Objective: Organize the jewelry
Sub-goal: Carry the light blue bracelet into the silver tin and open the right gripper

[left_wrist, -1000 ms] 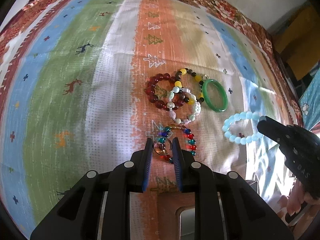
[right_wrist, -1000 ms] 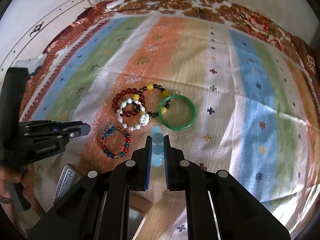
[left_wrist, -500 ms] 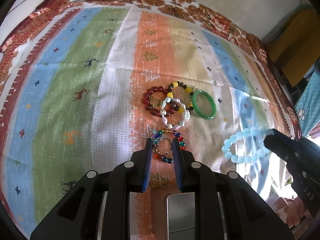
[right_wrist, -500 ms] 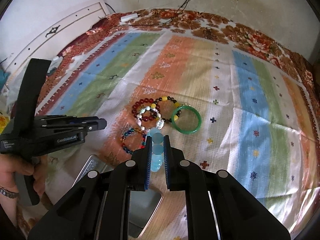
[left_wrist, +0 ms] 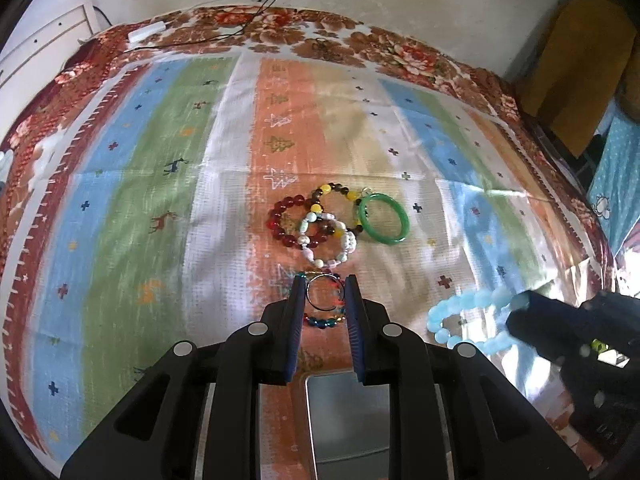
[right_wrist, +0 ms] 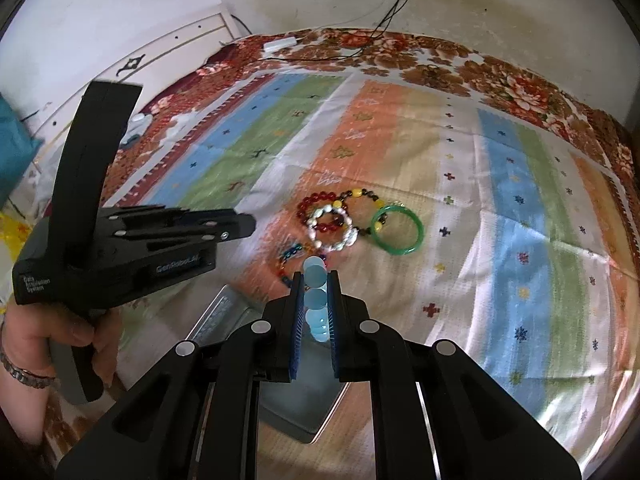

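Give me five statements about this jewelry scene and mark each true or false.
1. The right gripper is clamped on the light blue bead bracelet. True.
2. The green bangle lies inside the metal tin. False: it lies on the striped cloth.
3. The left gripper holds a thin metal ring. True.
4. The white pearl bracelet lies well apart from the red bead bracelet. False: they overlap.
5. The tin is full of bracelets. False: none show inside.
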Available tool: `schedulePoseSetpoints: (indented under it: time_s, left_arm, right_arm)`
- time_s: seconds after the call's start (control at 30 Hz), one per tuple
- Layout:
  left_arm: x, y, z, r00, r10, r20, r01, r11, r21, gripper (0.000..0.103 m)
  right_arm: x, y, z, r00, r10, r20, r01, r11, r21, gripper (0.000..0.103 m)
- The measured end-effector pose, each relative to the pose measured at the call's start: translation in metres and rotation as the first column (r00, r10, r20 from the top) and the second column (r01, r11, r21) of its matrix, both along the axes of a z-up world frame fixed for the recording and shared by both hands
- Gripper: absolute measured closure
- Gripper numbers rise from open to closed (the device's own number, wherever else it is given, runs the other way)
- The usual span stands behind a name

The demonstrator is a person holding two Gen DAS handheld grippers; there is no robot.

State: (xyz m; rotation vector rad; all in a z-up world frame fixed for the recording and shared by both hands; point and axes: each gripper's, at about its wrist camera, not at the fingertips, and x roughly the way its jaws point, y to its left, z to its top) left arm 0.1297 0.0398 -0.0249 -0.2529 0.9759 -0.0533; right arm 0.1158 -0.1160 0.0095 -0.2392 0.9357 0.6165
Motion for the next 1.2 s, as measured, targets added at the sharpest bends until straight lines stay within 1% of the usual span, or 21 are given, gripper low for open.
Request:
schedulePoseSetpoints:
  time_s: [0.33,0.43,0.77,1.07,1.1,1.13,1.17,1.2]
  left_arm:
    - [-0.022,-0.011,-0.003,1.000,-0.031,-0.001,0.031,1.000,0.002,0.083]
    - [-0.031,-0.017,-0.003,0.999,-0.049,0.005,0.048,0.999,0.018,0.083]
    - [-0.054,-0.032,-0.006,0.996,-0.092,0.001,0.092,0.995,0.032,0.083]
    - [-0.057,-0.035,-0.013,0.994,-0.110,-0.022,0.111,0.994,0.024,0.083]
    - [-0.057,-0.036,-0.013,0.994,-0.111,-0.022,0.112,0.993,0.023,0.077]
    - [-0.057,-0.035,-0.012,0.994,-0.107,-0.022,0.108,0.994,0.026,0.069]
    - [-0.057,-0.035,-0.011,0.995,-0.097,-0.014,0.098,0.995,0.034,0.062]
    - [-0.057,-0.034,-0.010,0.996,-0.089,-0.009,0.090,0.995,0.045,0.061]
  right_arm:
    - [-0.018,0.000,-0.001,0.999,0.031,-0.022,-0.030,0.999,0.031,0.091]
    - [-0.022,-0.001,-0.003,0.999,0.036,-0.027,-0.035,0.999,0.028,0.091]
    - [-0.031,-0.005,-0.014,0.997,0.046,-0.065,-0.045,0.999,0.025,0.091]
    - [-0.028,-0.005,-0.016,0.993,0.062,-0.099,-0.058,0.998,0.040,0.090]
    - [-0.027,-0.006,-0.017,0.992,0.060,-0.109,-0.055,0.997,0.049,0.088]
    - [-0.025,-0.007,-0.017,0.992,0.053,-0.113,-0.047,0.997,0.054,0.073]
    - [-0.024,-0.009,-0.016,0.993,0.042,-0.109,-0.036,0.998,0.060,0.061]
    - [-0.023,-0.011,-0.015,0.994,0.034,-0.106,-0.027,0.997,0.066,0.060]
